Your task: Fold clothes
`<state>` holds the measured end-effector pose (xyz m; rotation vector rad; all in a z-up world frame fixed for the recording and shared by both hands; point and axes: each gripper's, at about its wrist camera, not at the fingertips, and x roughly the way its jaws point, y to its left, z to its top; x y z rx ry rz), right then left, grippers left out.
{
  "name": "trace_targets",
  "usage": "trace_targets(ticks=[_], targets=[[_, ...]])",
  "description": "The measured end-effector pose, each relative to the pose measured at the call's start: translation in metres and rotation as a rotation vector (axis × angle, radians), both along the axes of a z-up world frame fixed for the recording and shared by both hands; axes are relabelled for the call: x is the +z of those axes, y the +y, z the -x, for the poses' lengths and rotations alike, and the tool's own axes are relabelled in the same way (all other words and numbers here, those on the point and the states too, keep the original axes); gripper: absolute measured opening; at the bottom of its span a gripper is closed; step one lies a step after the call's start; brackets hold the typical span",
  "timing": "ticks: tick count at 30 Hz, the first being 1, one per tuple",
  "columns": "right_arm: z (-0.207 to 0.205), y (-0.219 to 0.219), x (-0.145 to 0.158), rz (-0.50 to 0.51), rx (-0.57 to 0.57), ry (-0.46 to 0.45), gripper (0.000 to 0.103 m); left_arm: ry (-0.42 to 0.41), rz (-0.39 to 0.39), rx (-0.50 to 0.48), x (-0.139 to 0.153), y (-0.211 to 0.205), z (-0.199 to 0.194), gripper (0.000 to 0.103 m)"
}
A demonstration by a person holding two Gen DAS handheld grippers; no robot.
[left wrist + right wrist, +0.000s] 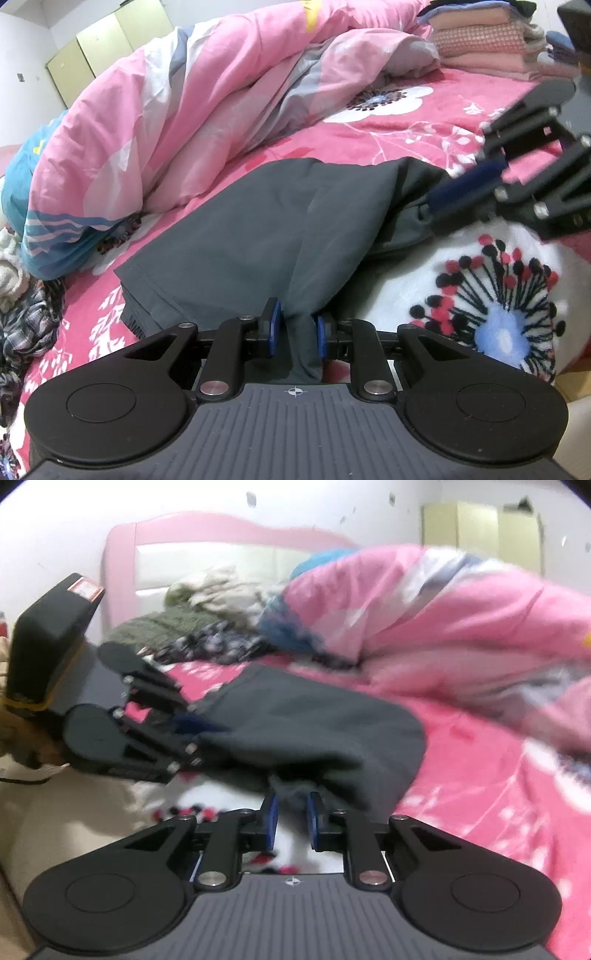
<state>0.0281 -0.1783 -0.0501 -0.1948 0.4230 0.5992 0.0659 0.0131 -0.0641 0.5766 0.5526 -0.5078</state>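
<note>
A dark grey garment (240, 221) lies partly folded on the pink flowered bed sheet (388, 125). My left gripper (298, 330) is shut on a bunched fold at its near edge, and the cloth fills the gap between the blue pads. In the right wrist view, which is blurred, the same garment (314, 720) ends just at the tips of my right gripper (292, 810). That gripper is open, with white sheet showing between its pads. In the left wrist view the right gripper (461, 184) sits at the garment's far right corner. The left gripper (188, 720) shows at the garment's left end.
A rumpled pink quilt (166, 110) fills the far side of the bed. A stack of folded clothes (487, 44) stands at the back right. Unfolded clothes (207, 602) are heaped by the pink headboard (221, 535). The bed's edge runs close to both grippers.
</note>
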Motion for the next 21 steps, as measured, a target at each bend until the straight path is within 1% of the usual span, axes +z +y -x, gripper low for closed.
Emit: trace_targets(ticks=[2,3,4,5,6,7,10,12,14,16,17,18,19,21], targets=[[0.002,-0.002,0.004,0.015,-0.007,-0.062,0.023,0.000,-0.001,0.001,0.000,0.000,0.000,0.020],[0.002,-0.003,0.003,0.038,-0.003,-0.081,0.035,0.000,-0.001,0.001,-0.001,0.000,0.000,0.020],[0.002,-0.004,0.002,0.067,0.004,-0.095,0.056,0.000,-0.003,0.000,-0.001,0.000,-0.001,0.020],[0.001,-0.005,0.001,0.095,0.011,-0.109,0.065,-0.001,-0.006,-0.003,0.000,0.000,0.000,0.020],[-0.001,-0.004,-0.002,0.130,0.019,-0.120,0.068,-0.002,-0.010,-0.007,0.001,0.000,0.000,0.020],[-0.004,-0.004,-0.005,0.161,0.023,-0.124,0.068,-0.003,-0.014,-0.011,0.001,0.000,0.001,0.020],[-0.020,-0.003,-0.010,0.168,-0.002,-0.085,0.065,-0.005,-0.031,-0.026,0.006,0.000,0.005,0.020],[-0.030,-0.002,-0.014,0.166,-0.020,-0.056,0.063,-0.001,-0.044,-0.034,0.012,0.001,0.009,0.025],[-0.035,-0.003,-0.014,0.156,-0.034,-0.046,0.063,0.000,-0.027,-0.044,0.022,0.003,0.016,0.028],[-0.038,-0.005,-0.015,0.151,-0.046,-0.035,0.063,-0.008,-0.004,-0.060,0.032,0.001,0.022,0.039],[-0.039,-0.005,-0.015,0.150,-0.053,-0.030,0.063,-0.020,0.010,-0.072,0.036,-0.002,0.024,0.051],[-0.040,-0.005,-0.016,0.148,-0.061,-0.024,0.063,-0.039,0.010,-0.086,0.037,-0.008,0.025,0.059],[-0.041,-0.005,-0.015,0.145,-0.066,-0.020,0.063,-0.060,0.007,-0.101,0.038,-0.016,0.024,0.060],[-0.041,-0.004,-0.013,0.136,-0.078,-0.019,0.063,-0.075,-0.019,-0.111,0.032,-0.033,0.017,0.060]])
